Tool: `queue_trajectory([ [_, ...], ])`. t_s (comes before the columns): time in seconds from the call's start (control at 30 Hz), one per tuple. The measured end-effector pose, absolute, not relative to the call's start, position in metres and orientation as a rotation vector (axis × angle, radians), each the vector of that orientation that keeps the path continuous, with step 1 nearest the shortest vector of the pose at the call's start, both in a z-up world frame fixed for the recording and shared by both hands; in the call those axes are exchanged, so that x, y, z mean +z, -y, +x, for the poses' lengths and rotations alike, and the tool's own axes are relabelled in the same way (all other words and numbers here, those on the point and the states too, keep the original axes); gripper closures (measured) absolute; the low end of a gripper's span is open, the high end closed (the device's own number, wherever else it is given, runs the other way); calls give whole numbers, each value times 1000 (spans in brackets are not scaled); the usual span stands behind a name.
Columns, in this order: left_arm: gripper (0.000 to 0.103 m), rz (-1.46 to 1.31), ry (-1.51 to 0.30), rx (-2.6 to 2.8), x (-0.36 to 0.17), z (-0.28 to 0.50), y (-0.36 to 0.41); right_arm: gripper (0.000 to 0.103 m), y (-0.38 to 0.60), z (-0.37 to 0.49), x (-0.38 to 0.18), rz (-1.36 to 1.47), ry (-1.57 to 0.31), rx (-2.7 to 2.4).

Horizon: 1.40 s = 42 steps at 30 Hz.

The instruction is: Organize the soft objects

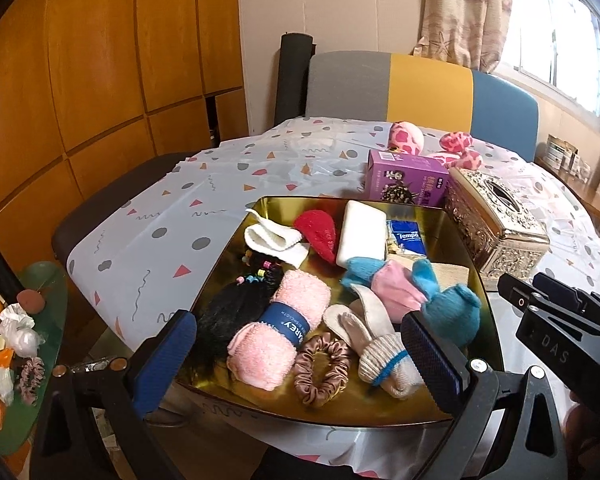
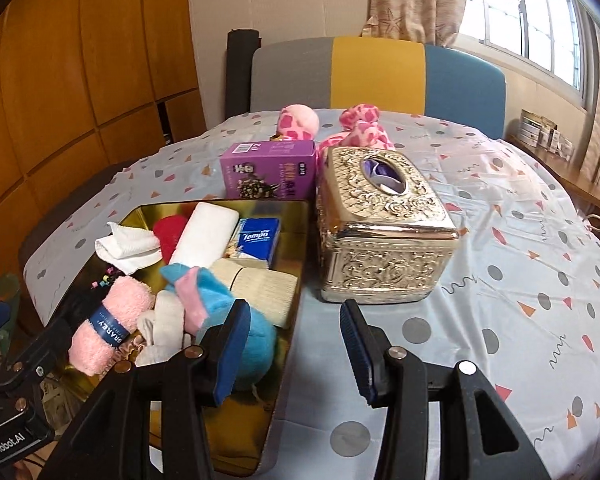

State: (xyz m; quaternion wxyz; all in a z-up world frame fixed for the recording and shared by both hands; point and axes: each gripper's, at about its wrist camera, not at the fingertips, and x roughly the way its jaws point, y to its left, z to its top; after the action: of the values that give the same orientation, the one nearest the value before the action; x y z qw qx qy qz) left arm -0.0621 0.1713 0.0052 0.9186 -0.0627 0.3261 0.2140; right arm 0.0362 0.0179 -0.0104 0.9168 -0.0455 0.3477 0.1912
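This is a room in a home. Orange wooden cupboards (image 1: 100,80) fill one wall, and a flowery curtain (image 2: 420,0) hangs by a bright window (image 2: 540,20). A chair (image 2: 376,76) in grey, yellow and blue stands behind the surface (image 2: 520,260), which has a cloth with dots and triangles. A shiny tissue box (image 2: 384,232) sits there too.

Light: daylight is pouring through the window (image 2: 540,28)
Left: wooden cabinets (image 1: 100,60) are glowing orange
Back: tricolour chair (image 2: 376,76) is standing at the table's far edge
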Motion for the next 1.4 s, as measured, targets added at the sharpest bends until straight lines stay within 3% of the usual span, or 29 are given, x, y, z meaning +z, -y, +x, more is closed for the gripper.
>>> queue_trajectory([
  [1.4,0,-121,-680,430,4,-63,-167,56,-13,34,-9,-79,-717,382],
])
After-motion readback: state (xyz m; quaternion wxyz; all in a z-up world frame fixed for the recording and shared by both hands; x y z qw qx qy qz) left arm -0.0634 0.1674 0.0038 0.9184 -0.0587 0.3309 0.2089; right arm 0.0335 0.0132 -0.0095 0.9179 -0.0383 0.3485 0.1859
